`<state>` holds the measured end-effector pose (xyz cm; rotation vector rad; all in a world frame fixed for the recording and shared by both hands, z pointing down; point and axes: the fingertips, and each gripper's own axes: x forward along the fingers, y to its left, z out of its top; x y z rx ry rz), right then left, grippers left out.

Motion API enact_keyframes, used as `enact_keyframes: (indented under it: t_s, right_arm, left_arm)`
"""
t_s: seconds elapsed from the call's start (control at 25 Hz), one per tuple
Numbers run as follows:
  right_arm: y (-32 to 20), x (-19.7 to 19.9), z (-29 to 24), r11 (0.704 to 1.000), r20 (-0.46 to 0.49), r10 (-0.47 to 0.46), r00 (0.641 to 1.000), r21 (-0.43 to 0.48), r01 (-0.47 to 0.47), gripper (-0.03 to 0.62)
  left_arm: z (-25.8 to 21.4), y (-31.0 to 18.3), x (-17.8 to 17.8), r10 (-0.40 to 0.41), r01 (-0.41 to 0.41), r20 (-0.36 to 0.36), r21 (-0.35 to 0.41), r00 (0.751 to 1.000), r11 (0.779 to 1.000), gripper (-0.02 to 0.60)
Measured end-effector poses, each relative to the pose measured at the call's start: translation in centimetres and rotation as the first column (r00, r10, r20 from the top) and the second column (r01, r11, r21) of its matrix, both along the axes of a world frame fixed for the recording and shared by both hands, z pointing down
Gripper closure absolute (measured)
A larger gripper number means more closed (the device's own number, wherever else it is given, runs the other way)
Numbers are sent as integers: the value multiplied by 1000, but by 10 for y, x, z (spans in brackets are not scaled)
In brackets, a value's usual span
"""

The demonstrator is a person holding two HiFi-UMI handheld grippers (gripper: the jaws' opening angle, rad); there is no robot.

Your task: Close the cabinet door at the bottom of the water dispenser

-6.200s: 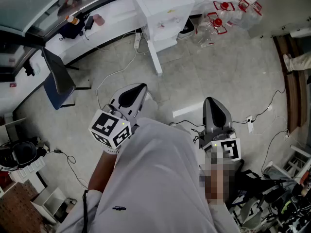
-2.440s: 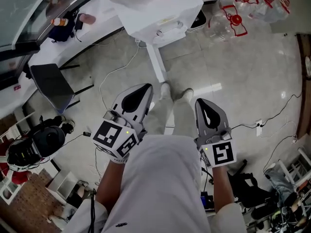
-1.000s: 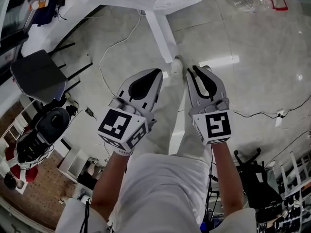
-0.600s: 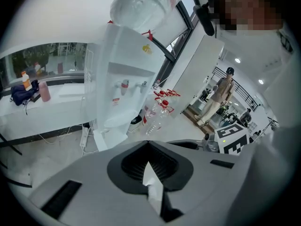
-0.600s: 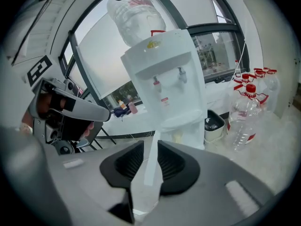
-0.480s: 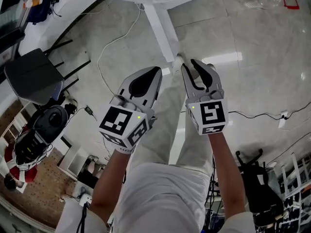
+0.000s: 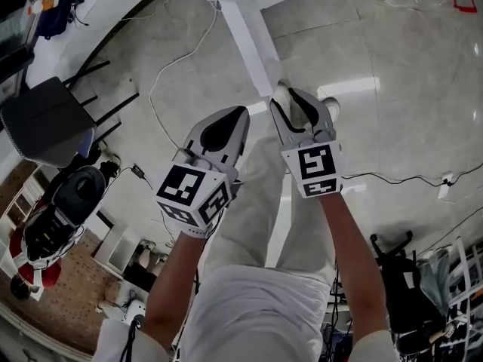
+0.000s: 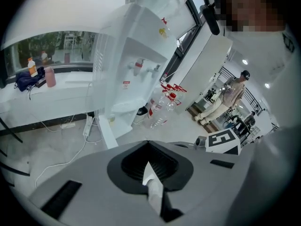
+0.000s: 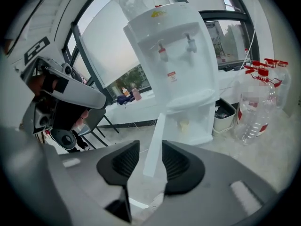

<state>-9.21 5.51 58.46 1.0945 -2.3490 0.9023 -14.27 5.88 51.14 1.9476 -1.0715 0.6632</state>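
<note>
The white water dispenser point(image 9: 174, 55) stands on the pale tiled floor point(image 7: 392, 59), at 12 o'clock from the person in the head view. Its bottom cabinet door point(image 9: 155, 145) hangs open: a narrow white panel swung out from the base, its free edge pointing toward the person's feet.

The right claw point(image 9: 150, 161) is open. Its jaws have just been opening, and a clear gap shows between the ribbed black pads. The edge of the door lines up in that gap in the right gripper view, but it lies beyond the tips and neither pad presses on it. In the head view the door's end sits just at 11 o'clock of this claw.

The left claw point(image 8: 147, 147) is closed with nothing in it. It is held at 9 o'clock of the right one, over the person's white trouser leg point(image 7: 249, 202).

Clear plastic water bottles point(image 9: 261, 102) with red caps stand at 3 o'clock of the dispenser in the right gripper view. A dark bin point(image 9: 225, 114) sits between them and the base.

A black chair point(image 7: 45, 123) is at 9 o'clock in the head view, and a white cable point(image 7: 162, 74) trails over the floor near it. On the white worktop point(image 8: 70, 88) under the window sit a pink cup point(image 8: 50, 76) and a dark bag point(image 8: 26, 79).
</note>
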Motion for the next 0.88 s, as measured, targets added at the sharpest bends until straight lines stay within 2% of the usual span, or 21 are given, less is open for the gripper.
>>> enact_keyframes:
  t_s: [0.24,0.36,0.48,0.88]
  right_arm:
    - [11,-19,33,998,-23,-55,998,-20,55,416]
    - [13,-27,49,997,-35,-74,997,-30,73,414]
    - [17,-35,63,995,-45,-86,995,-46,83,411]
    - [27,-50,110,991,-118,-100,988,-95,89,396]
  left_arm:
    - [16,5,-5,-14,14,4,-11,1000,1000,576]
    - [31,9,-13,-47,47,0,-34,999,998,577]
    - [45,14,-27,-79,80,10,-59,997,995,577]
    - [62,28,-44,-91,93,24,-84,996,992,577]
